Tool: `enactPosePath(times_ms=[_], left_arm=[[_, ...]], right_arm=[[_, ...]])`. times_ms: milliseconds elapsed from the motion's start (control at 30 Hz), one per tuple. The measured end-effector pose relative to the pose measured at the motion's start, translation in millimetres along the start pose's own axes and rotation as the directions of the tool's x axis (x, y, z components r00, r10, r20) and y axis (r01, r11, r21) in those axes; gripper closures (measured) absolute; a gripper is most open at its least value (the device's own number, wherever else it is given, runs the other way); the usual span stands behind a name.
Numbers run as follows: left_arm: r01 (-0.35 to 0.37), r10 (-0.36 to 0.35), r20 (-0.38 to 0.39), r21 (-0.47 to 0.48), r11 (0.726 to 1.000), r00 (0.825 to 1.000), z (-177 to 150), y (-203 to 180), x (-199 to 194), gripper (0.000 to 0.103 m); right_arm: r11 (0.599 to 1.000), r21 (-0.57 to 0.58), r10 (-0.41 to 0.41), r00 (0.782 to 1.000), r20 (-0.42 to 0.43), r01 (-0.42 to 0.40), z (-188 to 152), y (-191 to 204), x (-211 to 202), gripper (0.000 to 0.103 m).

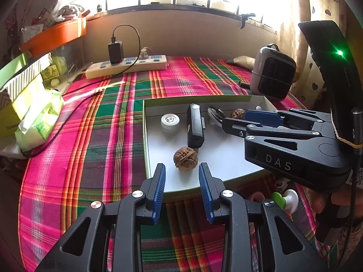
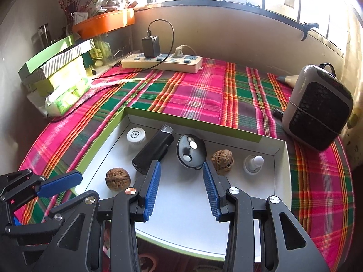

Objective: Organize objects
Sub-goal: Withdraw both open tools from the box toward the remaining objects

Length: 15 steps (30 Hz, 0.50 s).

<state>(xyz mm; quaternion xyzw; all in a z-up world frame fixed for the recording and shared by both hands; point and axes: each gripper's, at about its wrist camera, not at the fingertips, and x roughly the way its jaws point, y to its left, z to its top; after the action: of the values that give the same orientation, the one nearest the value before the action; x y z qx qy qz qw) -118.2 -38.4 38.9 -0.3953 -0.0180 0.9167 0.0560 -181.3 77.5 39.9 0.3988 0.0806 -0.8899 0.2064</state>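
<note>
A white tray with a green rim (image 1: 147,136) (image 2: 281,181) lies on the plaid cloth. In it are a walnut (image 1: 185,158) (image 2: 118,178), a black rectangular device (image 1: 195,125) (image 2: 154,149), a white round cap (image 1: 170,122) (image 2: 135,136), a black oval piece (image 2: 191,151), a second walnut (image 2: 222,161) (image 1: 237,113) and a white knob (image 2: 254,162). My left gripper (image 1: 182,170) (image 2: 60,183) is open and empty, just short of the near walnut. My right gripper (image 2: 181,170) (image 1: 229,119) is open and empty over the tray, behind the black oval piece.
A power strip (image 1: 127,66) (image 2: 162,62) with a black charger and its cable lies at the back. A small grey heater (image 1: 272,74) (image 2: 317,111) stands at the right. Green boxes and tissue packs (image 1: 34,113) (image 2: 63,83) are stacked at the left. A green-and-white object (image 1: 285,199) lies near the tray's front corner.
</note>
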Motion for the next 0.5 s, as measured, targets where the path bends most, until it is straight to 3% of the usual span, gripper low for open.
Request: enactPosePath(times_ms=[500], left_arm=[[-0.001,0.001,0.017,0.008,1.000,1.000,-14,-4,-16,0.074]], right_arm=[[1.000,0.023,-0.002,0.999,0.034,0.001,-19,6,-23,0.063]])
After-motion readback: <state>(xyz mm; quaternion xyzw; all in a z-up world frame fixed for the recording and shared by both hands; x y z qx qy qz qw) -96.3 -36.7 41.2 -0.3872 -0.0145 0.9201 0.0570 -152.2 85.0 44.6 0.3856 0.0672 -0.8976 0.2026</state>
